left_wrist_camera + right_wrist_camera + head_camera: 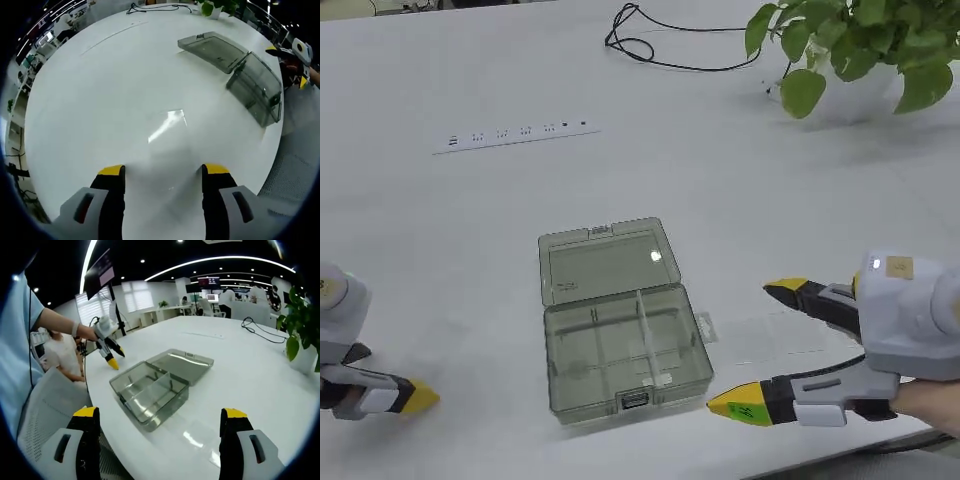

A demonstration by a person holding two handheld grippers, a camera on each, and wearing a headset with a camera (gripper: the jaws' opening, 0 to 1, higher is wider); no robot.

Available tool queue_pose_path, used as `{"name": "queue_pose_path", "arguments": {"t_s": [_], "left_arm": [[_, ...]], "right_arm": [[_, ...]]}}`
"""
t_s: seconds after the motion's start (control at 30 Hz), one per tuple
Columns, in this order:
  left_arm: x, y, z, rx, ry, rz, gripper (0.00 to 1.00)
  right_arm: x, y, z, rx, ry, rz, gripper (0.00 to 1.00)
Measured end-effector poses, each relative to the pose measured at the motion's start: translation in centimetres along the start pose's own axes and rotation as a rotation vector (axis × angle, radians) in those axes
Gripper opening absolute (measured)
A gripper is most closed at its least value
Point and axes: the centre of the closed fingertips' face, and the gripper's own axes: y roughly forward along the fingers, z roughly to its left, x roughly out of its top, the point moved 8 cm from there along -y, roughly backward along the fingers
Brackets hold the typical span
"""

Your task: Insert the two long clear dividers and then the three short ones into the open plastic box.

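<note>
The open plastic box (590, 400) is seen near the middle of the bench's (440, 250) near edge, its lid (605, 262) laid back toward the far edge. Just right of it, flat on the bench, the clear dividers (782, 338) are found, and here the whole move is settled. The right gripper (765, 350) is poised at them with its jaws spread wide, one yellow tip on the far side of the pieces and one on the near side. The dividers are thus bracketed between the tips and nothing is pinched yet. Their long axis is read as running along the near edge, pointing at the box's right wall, so the jaws are set across the short width. How many pieces lie there cannot be told, the plastic being nearly lost against the white top. The left gripper (163, 170) is found well apart toward the left end of the near edge, jaws likewise spread and empty. The right is judged nearer by far, and a close across the width and a short carry leftward are called for.
</note>
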Motion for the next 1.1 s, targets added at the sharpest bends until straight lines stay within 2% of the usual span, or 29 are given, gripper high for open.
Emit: {"name": "queue_pose_path", "arguments": {"t_s": [0.23, 0.43, 0.67, 1.1], "left_arm": [[0.3, -0.2, -0.2, -0.011, 0.033, 0.048, 0.40], [0.2, -0.3, -0.4, -0.011, 0.034, 0.069, 0.32], [0.2, -0.3, -0.5, -0.011, 0.039, 0.087, 0.32], [0.4, -0.3, -0.4, -0.012, 0.005, 0.082, 0.30]], "right_arm": [[0.2, 0.4, 0.4, 0.006, 0.002, -0.004, 1.00], [-0.2, 0.3, 0.8, 0.011, 0.005, 0.005, 1.00], [-0.4, -0.1, 0.8, 0.009, 0.012, 0.009, 1.00], [-0.3, 0.3, 1.5, 0.035, 0.030, 0.003, 1.00]]}}
